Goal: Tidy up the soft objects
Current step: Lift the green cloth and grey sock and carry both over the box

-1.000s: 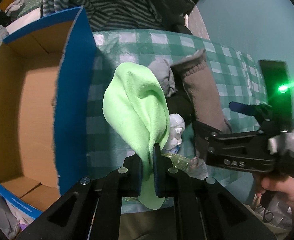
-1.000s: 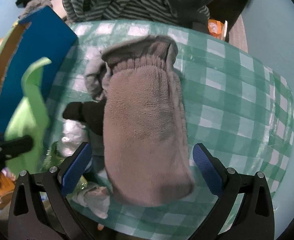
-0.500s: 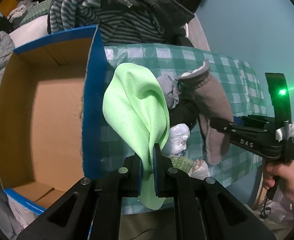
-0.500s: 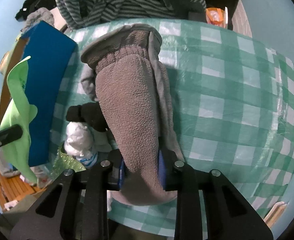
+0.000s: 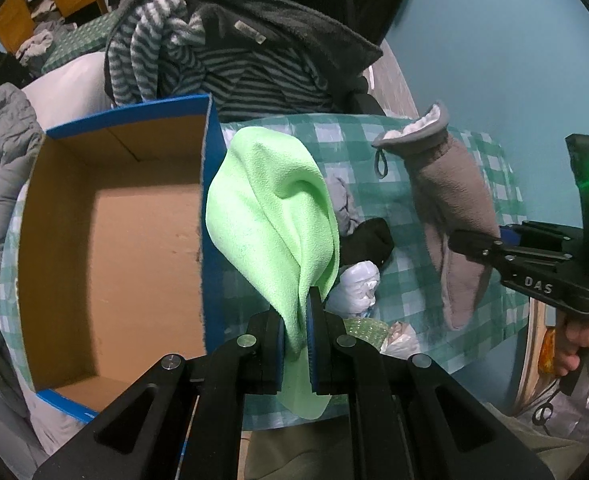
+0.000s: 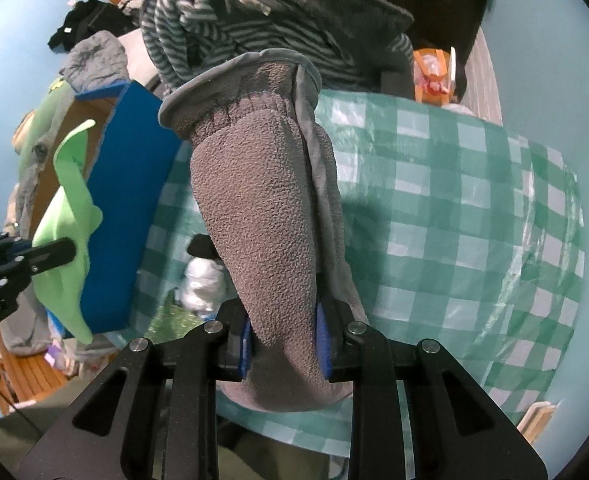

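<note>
My left gripper (image 5: 298, 312) is shut on a light green fleece cloth (image 5: 270, 216), which hangs beside the blue wall of an open cardboard box (image 5: 210, 240). My right gripper (image 6: 284, 332) is shut on a brown-grey fleece mitten (image 6: 262, 220) near its fingertip end. The mitten dangles cuff-down above the green checked table (image 6: 454, 220). In the left wrist view the mitten (image 5: 450, 200) hangs from the right gripper (image 5: 470, 244) at the right. The right wrist view shows the green cloth (image 6: 68, 216) in the left gripper (image 6: 54, 252) at the far left.
A black soft item (image 5: 368, 240), a small grey cloth (image 5: 342, 208), a white bundle (image 5: 356, 284) and a glittery green thing (image 5: 362, 326) lie on the table between the two grippers. Striped and dark clothing (image 5: 222, 60) is piled behind the table. The box holds nothing visible.
The right gripper went from wide open around the mitten to shut on it and lifted it off the table. The left gripper rose with the green cloth.
</note>
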The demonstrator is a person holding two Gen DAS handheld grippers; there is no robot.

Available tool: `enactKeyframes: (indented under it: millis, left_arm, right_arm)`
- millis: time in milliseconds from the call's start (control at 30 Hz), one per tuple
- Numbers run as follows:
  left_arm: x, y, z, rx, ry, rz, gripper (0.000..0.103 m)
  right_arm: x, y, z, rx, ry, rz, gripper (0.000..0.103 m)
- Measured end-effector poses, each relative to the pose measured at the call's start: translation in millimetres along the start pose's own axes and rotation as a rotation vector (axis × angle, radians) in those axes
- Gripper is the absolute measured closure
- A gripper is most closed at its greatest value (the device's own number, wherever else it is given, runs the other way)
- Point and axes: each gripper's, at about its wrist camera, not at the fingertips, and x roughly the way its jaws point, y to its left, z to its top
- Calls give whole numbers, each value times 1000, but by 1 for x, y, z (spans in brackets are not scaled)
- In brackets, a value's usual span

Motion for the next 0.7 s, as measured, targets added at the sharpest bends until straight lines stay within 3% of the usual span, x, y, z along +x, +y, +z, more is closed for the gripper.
enactKeyframes:
  millis: [700]
  left_arm:
    - [-51,43,-1,-41,-76,52,94]
  right_arm:
    - [-44,73,35,-122,-74,60,79]
